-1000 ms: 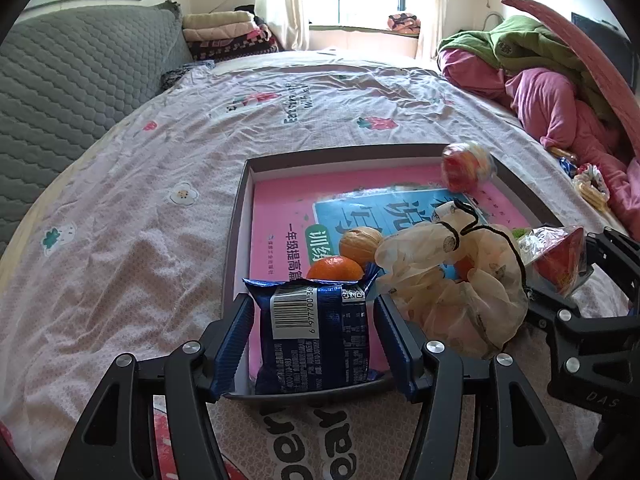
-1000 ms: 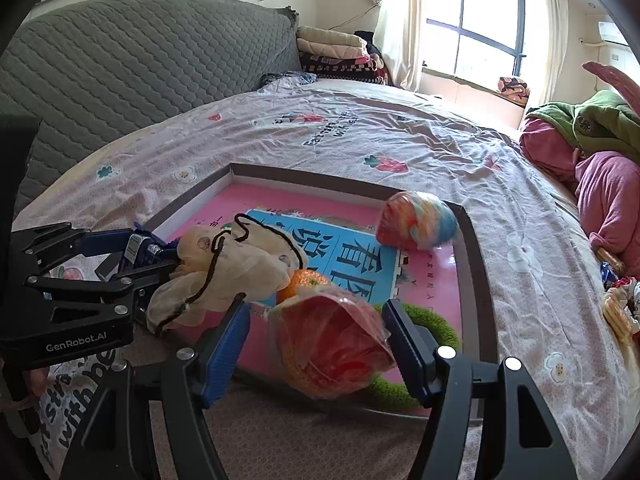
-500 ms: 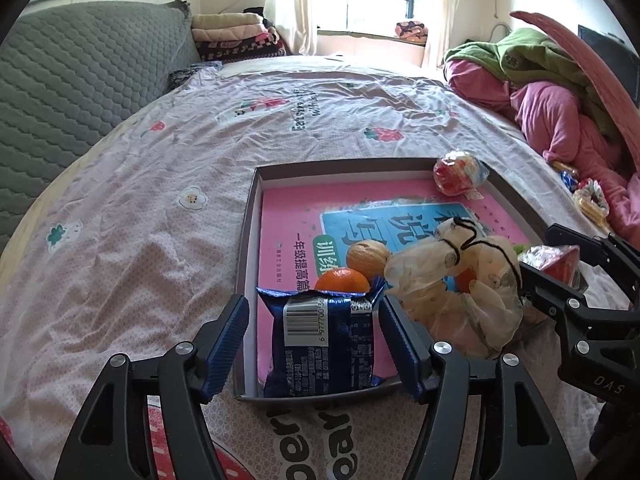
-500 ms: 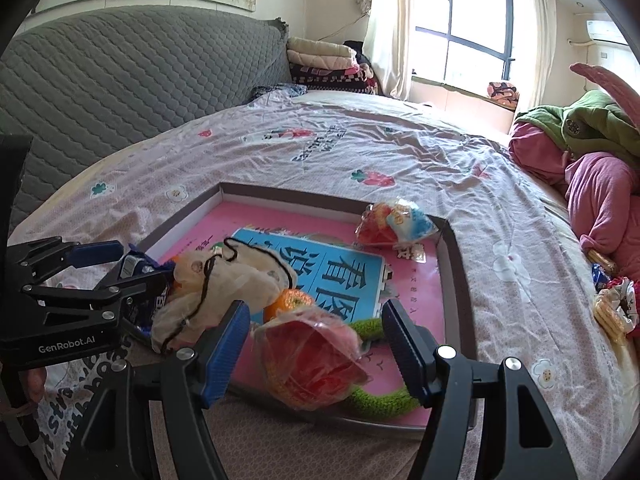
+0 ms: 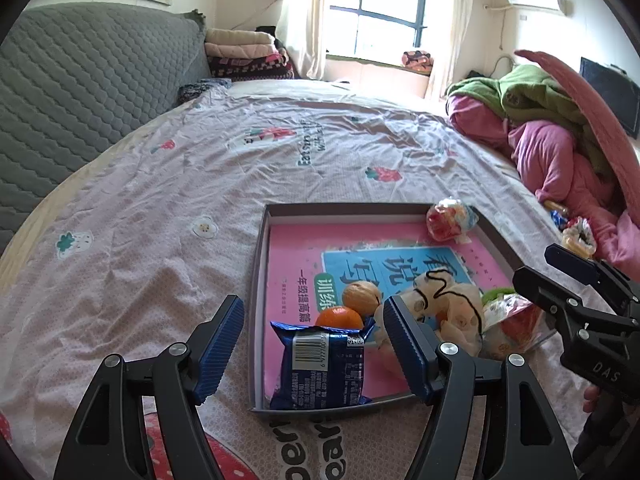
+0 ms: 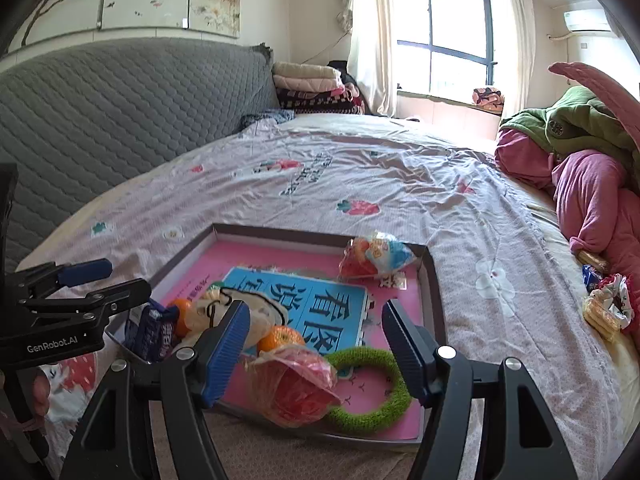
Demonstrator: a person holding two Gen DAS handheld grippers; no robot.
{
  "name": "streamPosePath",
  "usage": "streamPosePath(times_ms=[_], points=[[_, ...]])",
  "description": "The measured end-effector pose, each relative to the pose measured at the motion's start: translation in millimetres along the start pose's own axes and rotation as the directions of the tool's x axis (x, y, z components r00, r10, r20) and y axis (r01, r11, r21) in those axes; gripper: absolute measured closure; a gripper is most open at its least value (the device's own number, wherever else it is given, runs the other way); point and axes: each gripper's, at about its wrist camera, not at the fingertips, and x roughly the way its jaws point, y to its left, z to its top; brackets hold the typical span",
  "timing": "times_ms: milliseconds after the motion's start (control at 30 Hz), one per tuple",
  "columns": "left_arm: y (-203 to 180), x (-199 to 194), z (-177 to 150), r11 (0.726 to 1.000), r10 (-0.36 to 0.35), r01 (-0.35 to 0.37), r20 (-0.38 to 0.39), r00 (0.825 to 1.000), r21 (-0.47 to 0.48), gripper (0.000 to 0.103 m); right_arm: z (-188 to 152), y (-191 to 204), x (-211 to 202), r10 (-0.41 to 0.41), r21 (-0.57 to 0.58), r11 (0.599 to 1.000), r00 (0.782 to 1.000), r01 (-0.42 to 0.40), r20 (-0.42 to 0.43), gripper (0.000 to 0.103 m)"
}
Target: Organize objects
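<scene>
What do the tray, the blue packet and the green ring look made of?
Tray: likely cardboard, matte grey, with thin folded walls and white inner faces.
Blue packet: glossy plastic film, with crimped ends and a printed barcode.
Green ring: fuzzy, perhaps plush or chenille, going by its nubby matte surface.

Tray crowded near its front; bedsheet left lies open.

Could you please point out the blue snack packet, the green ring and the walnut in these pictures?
blue snack packet (image 5: 322, 368): left wrist view, middle of the wrapper below the barcode.
green ring (image 6: 394, 394): right wrist view, its right-hand curve.
walnut (image 5: 360, 297): left wrist view, centre of the shell.
</scene>
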Motion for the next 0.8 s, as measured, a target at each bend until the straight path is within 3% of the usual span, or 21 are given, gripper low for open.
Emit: streamPosePath(times_ms=[500, 800], points=[[8, -48, 6, 1.0, -0.007, 0.009, 0.118, 0.993, -0.02, 0.024, 17, -7, -47, -0.032, -0.001, 0.999, 0.986, 0.032, 0.161, 0.028], [8, -58, 2, 0.999, 0.02, -0.013, 0.137, 0.99, -0.052, 0.023, 16, -5, -66, -0.023, 0.017, 1.0, 0.978, 0.02, 0.208, 0.023]])
